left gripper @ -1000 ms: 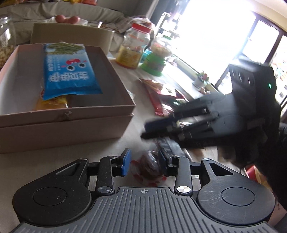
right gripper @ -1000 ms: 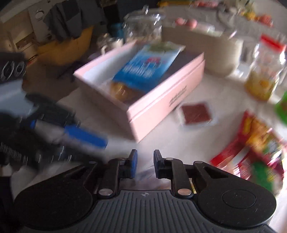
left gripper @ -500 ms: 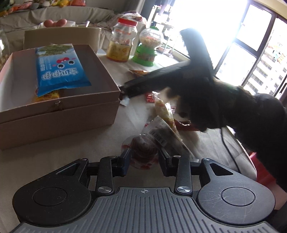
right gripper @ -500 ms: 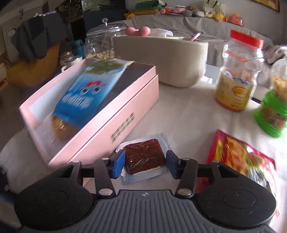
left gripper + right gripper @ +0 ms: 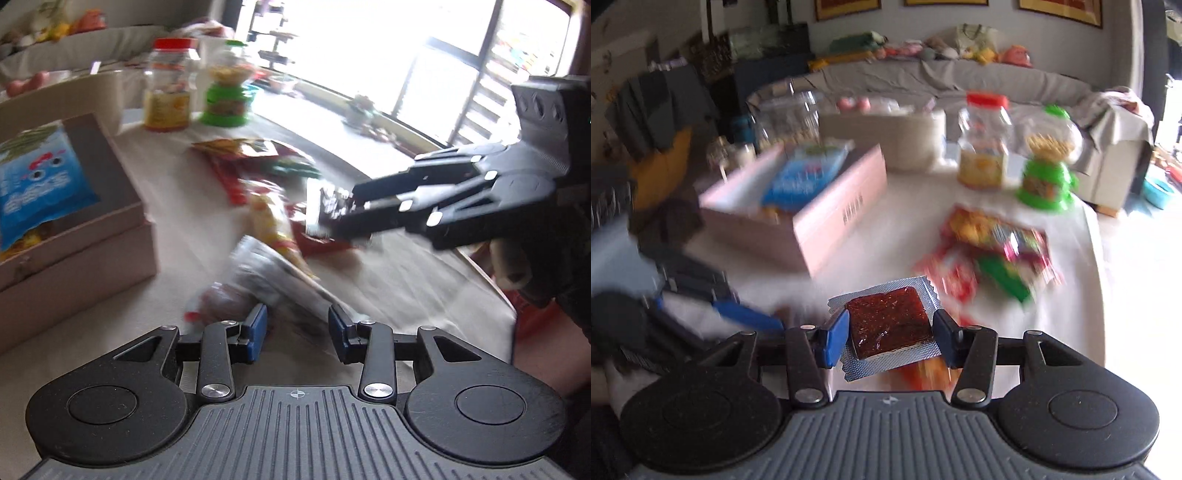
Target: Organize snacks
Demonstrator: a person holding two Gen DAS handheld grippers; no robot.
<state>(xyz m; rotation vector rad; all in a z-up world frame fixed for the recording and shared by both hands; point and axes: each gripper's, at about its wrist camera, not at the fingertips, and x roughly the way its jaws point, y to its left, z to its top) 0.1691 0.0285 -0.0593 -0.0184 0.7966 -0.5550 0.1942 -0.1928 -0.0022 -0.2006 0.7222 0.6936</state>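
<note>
Since a second ago the right gripper (image 5: 890,338), then closed on nothing, has come to pinch a clear pack (image 5: 886,326) holding a dark red slab, its blue pads pressing the pack's two sides; half a second ago that pack was between the pads close by the pink box (image 5: 827,221), and it is now held well off the box, above the white cloth (image 5: 905,229). The left gripper (image 5: 297,328) has just been opening: its pads stand spread with a clear wrapper (image 5: 266,284) of dark snack between them, and blur hides whether either pad touches it. In the left view the right gripper (image 5: 334,214) holds its pack over the loose red and yellow packets (image 5: 258,173). Inside the open box lies a blue packet (image 5: 33,181). A red-lidded jar (image 5: 984,144) and a green-based dispenser (image 5: 1047,173) stand beyond the packets.
</note>
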